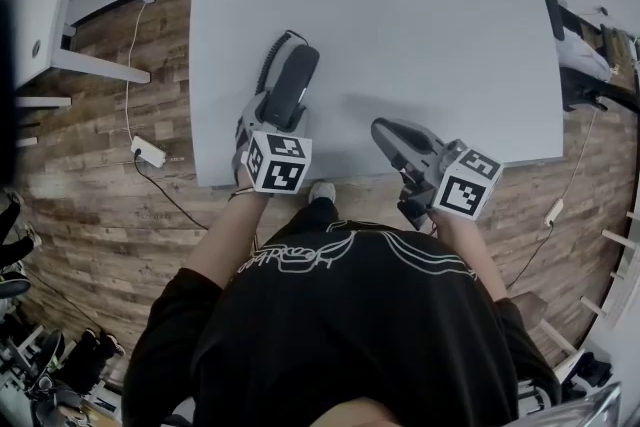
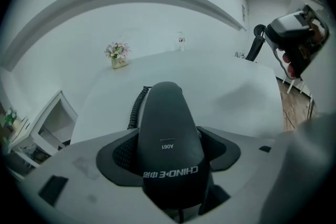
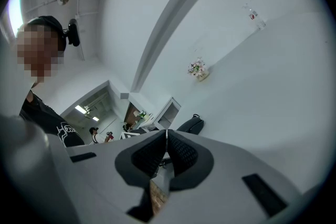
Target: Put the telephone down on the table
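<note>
Left gripper (image 1: 268, 115) has its jaws spread wide on the telephone (image 1: 292, 80), pads clamped on its flanks. The nose is tipped down over the table (image 1: 430, 35) near the front edge. A set-down looks close, though whether the far end touches the top can't be told. Right gripper (image 1: 397, 141) hovers beside it over the same edge, jaws pressed together on nothing, likely just keeping clear. Coiled cord (image 1: 268, 60) trails from the telephone's far end onto the table. Print on the black shell reads "CHINO-E" beside Chinese characters, plus "A061".
</note>
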### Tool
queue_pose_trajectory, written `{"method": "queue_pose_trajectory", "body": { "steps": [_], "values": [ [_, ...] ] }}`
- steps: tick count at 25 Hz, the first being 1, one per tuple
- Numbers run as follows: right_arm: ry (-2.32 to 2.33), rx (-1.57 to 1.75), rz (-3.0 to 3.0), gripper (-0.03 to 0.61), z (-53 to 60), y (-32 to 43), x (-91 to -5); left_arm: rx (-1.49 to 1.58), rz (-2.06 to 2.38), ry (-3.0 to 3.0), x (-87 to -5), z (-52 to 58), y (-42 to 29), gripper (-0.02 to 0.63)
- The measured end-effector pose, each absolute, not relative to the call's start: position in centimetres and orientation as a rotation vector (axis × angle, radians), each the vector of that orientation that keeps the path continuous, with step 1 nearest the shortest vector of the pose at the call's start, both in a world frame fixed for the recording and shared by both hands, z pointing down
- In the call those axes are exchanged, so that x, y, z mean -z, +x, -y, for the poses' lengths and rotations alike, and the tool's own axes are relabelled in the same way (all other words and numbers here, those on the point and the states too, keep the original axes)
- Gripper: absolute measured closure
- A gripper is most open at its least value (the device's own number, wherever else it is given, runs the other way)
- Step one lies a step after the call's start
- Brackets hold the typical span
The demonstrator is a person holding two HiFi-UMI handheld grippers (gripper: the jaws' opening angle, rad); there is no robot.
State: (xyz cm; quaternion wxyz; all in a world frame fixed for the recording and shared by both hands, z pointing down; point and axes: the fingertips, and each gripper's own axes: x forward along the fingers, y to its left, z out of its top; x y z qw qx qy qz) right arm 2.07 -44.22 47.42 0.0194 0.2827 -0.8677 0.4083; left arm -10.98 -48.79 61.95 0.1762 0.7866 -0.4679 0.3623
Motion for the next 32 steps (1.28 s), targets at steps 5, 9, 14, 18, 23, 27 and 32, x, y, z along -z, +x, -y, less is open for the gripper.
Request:
{"method": "queue_pose_trajectory", "body": {
  "steps": [5, 9, 14, 18, 23, 27, 32],
  "values": [
    [0.887, -1.263, 2.701, 0.537, 43.3, 2.7, -47.1, -0.999, 1.317, 2.229, -61.8, 48.9, -11.3, 0.3],
    [0.893, -1.252, 2.757, 0.537, 41.7, 3.5, -45.8, -0.968, 1.285, 2.287, -60.4, 47.9, -11.7, 0.27],
    [0.902, -1.158, 2.749, 0.537, 39.1, 4.7, -45.5, -0.768, 1.287, 2.264, -56.3, 45.3, -13.1, 0.267],
    [0.881, -1.097, 2.779, 0.537, 36.4, 4.7, -44.6, -0.577, 1.222, 2.244, -52.6, 40.8, -13.5, 0.27],
    [0.839, -1.039, 2.809, 0.537, 31.2, 4.2, -43.1, -0.317, 1.118, 2.267, -47.4, 33.0, -11.7, 0.373],
    [0.786, -0.984, 2.84, 0.537, 25.6, 3.9, -42.0, -0.162, 1.047, 2.318, -43.8, 26.4, -9.2, 0.5],
    [0.697, -0.974, 2.945, 0.537, 17.6, 4.1, -38.6, -0.061, 0.899, 2.506, -38.1, 17.0, -5.1, 0.607]
  ]
}}
